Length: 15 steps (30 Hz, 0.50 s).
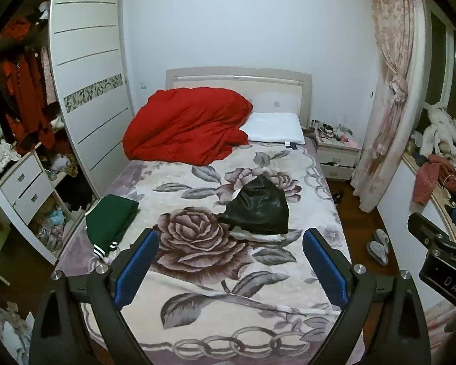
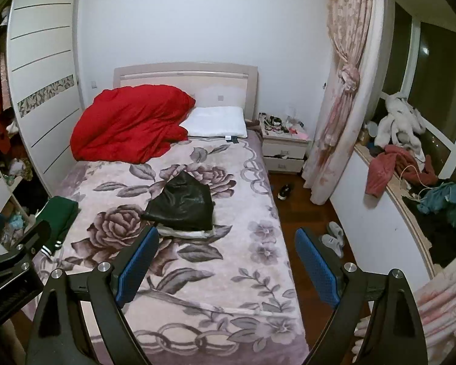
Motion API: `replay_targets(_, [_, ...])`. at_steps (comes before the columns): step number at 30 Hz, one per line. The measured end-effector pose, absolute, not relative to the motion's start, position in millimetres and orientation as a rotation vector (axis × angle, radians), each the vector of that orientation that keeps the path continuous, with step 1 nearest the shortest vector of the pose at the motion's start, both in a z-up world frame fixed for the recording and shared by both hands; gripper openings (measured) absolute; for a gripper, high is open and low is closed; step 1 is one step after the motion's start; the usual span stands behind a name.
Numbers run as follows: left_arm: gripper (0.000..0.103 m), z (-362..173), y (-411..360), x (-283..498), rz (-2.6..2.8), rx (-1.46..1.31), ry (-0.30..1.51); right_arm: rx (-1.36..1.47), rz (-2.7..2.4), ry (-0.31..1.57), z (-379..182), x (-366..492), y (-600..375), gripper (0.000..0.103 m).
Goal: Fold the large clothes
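Bed (image 1: 197, 273) with floral blanket seen from foot end. Black leather-look garment (image 1: 260, 210) lain mid-bed, crumpled, judged unfolded. Green garment (image 1: 111, 222) at bed's left edge judged already folded. Left claw (image 1: 231, 261) held wide apart, nothing gripped, nothing touched. Right claw (image 2: 226, 258) likewise wide, empty, above bed.

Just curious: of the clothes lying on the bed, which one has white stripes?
The green garment at the bed's left edge; its cuffs have white stripes. The black garment mid-bed is plain and shiny.

Two garments (image 1: 260, 210) (image 1: 111, 223) (one pillow (image 1: 275, 127))
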<state>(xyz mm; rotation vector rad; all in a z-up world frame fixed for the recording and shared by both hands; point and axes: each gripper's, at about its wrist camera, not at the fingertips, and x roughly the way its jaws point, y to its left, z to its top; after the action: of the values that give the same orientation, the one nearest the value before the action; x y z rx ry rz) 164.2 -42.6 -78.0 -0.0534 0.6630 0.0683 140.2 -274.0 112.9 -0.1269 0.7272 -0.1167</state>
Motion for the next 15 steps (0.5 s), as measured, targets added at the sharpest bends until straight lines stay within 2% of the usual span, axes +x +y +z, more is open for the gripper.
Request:
replay_targets(3, [0.097,-75.7,-43.0,155.6,0.078,-0.051,0.651,-0.125,-0.114,0.717,115.8,133.6,-274.0,0.097])
replay_targets(15, [0.099,-68.2,-42.5,130.0,0.093,-0.053,0.606,-0.116,-0.11,0.695,120.9,104.7,-275.4,0.099])
